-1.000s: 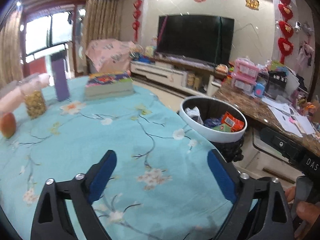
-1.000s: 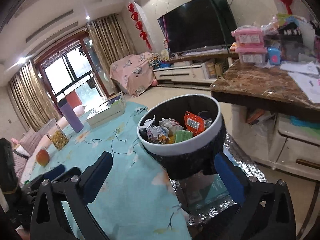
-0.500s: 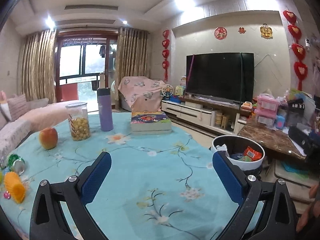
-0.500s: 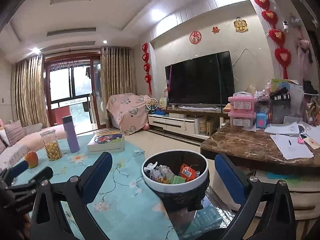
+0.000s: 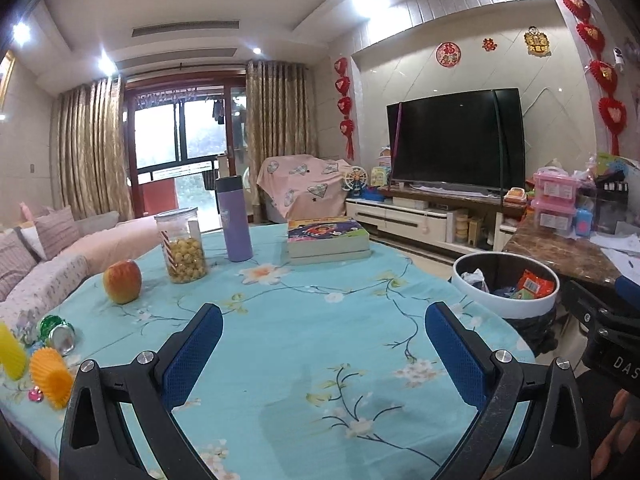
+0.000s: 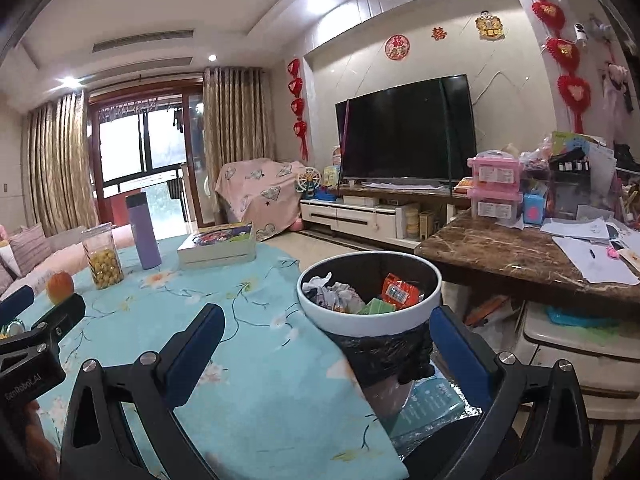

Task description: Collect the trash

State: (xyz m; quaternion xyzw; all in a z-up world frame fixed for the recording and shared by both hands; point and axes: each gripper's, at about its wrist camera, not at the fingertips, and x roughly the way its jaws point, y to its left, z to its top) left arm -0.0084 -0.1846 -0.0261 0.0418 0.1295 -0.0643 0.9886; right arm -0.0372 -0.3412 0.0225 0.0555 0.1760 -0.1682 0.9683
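Observation:
A white-rimmed trash bin [image 6: 370,316] with a black liner stands beside the table's right edge and holds crumpled paper and coloured wrappers; it also shows in the left wrist view [image 5: 506,312]. My left gripper [image 5: 324,346] is open and empty above the blue floral tablecloth [image 5: 300,320]. My right gripper [image 6: 326,348] is open and empty, just in front of the bin. Small items lie at the table's left edge: an orange cup [image 5: 52,376], a yellow cup [image 5: 10,354] and a shiny green piece [image 5: 58,330].
On the table stand an apple [image 5: 122,282], a jar of yellow balls [image 5: 182,244], a purple flask [image 5: 234,218] and a stack of books [image 5: 328,238]. A marble counter [image 6: 520,264] with papers lies right of the bin. A sofa [image 5: 48,256] is at far left.
Both grippers have tilted up and drawn back from the bin, so the views now take in the whole table and room. Both stay open and empty.

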